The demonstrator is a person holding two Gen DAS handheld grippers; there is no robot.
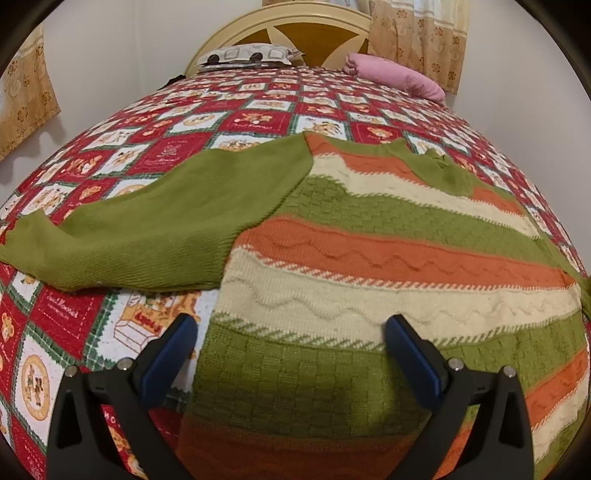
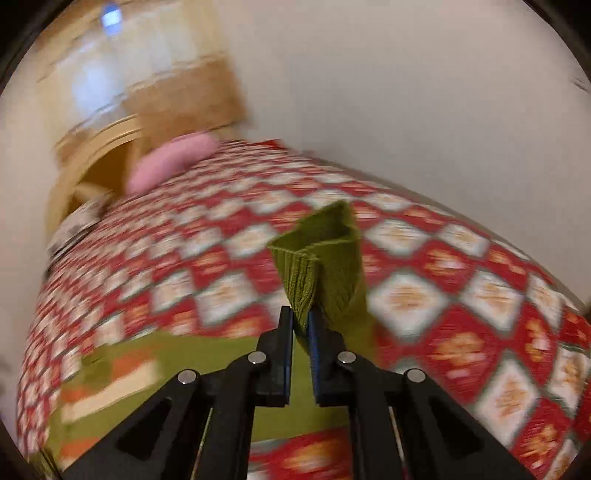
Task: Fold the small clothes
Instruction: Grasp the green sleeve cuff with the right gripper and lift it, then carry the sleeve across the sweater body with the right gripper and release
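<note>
A small knitted sweater (image 1: 369,266) with green, orange and cream stripes lies flat on the bed. Its plain green left sleeve (image 1: 147,221) is spread out to the left. My left gripper (image 1: 291,325) is open and hovers just above the sweater's lower left part, with one finger over the quilt and one over the sweater. My right gripper (image 2: 301,317) is shut on the green ribbed cuff (image 2: 317,258) of the other sleeve and holds it lifted above the bed. The sweater's body shows blurred at the lower left of the right wrist view (image 2: 110,373).
The bed is covered by a red and white patterned quilt (image 1: 92,325). A pink pillow (image 1: 399,75) and a patterned pillow (image 1: 243,55) lie at the headboard (image 1: 295,29). Walls and curtains (image 1: 417,33) surround the bed.
</note>
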